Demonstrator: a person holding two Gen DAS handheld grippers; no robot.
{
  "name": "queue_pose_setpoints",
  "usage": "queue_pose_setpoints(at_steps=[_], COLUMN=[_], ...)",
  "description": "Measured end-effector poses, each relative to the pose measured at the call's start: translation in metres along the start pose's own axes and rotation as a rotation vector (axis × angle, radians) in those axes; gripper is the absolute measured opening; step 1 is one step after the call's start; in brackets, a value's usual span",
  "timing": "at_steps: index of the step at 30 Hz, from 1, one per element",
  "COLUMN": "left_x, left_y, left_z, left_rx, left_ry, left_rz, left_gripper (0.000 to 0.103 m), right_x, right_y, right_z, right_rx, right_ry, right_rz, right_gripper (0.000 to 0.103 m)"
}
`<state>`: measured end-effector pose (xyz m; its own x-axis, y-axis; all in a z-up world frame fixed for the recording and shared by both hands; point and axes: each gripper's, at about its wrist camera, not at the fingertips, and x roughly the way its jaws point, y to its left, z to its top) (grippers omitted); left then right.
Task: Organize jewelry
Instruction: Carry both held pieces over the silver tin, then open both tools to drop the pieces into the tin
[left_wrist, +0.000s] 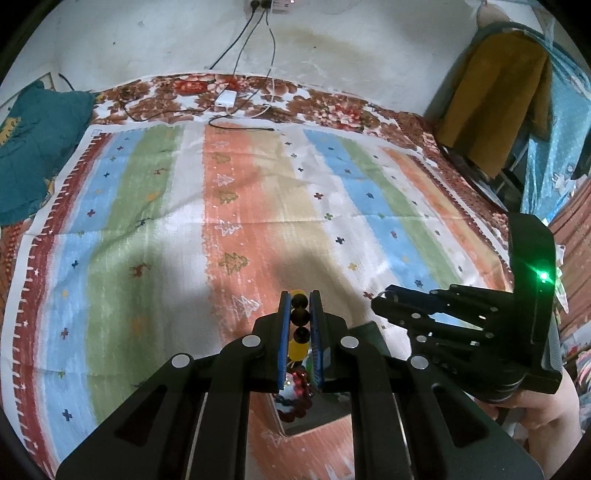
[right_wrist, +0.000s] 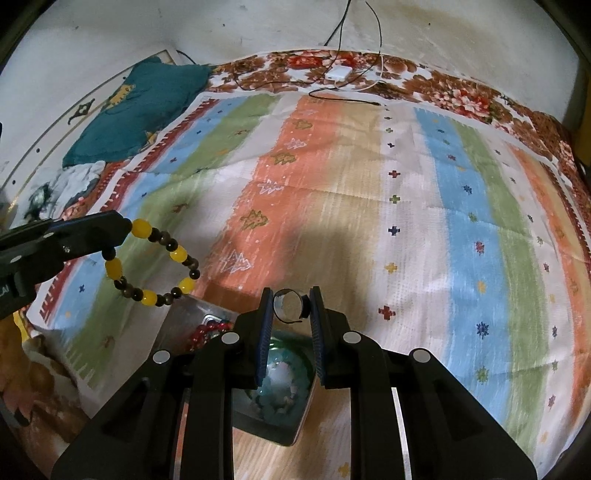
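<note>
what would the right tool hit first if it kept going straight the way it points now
Most likely the striped cloth on the bed. The right tool, shut on a silver ring, aims down at bare fabric beyond the tray; nothing else seems to lie ahead, though depth is unclear.

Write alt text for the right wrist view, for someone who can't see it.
The right gripper pinches a silver ring above a metal tray holding green beads and red beads. At left, the left gripper holds up a yellow-and-dark beaded bracelet over a striped cloth.
</note>
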<state>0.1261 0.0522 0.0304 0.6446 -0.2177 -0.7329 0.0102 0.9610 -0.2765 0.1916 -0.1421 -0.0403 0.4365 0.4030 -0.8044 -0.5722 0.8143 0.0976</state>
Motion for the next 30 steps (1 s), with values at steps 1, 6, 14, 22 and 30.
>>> queue_pose_setpoints(at_steps=[1, 6, 14, 22, 30], left_x=[-0.001, -0.008, -0.003, 0.004, -0.003], left_y=[-0.001, -0.007, -0.015, -0.013, -0.011], left_z=[-0.002, -0.011, -0.028, -0.040, -0.056], left_rx=[0.002, 0.007, 0.018, -0.006, 0.008], left_ry=[-0.002, -0.005, 0.034, 0.076, 0.093], left_rz=[-0.003, -0.017, -0.020, 0.002, 0.013], left_gripper=[0.010, 0.010, 0.010, 0.022, 0.050], right_x=[-0.001, -0.005, -0.007, -0.010, -0.025], right_y=[0.001, 0.005, 0.011, 0.013, 0.012], right_z=[-0.001, -0.008, -0.021, -0.033, -0.046], right_rx=[-0.001, -0.005, -0.012, -0.009, -0.012], right_ry=[0.000, 0.002, 0.020, 0.033, 0.008], right_rz=[0.001, 0.009, 0.039, 0.068, 0.060], right_gripper=[0.020, 0.020, 0.020, 0.042, 0.056])
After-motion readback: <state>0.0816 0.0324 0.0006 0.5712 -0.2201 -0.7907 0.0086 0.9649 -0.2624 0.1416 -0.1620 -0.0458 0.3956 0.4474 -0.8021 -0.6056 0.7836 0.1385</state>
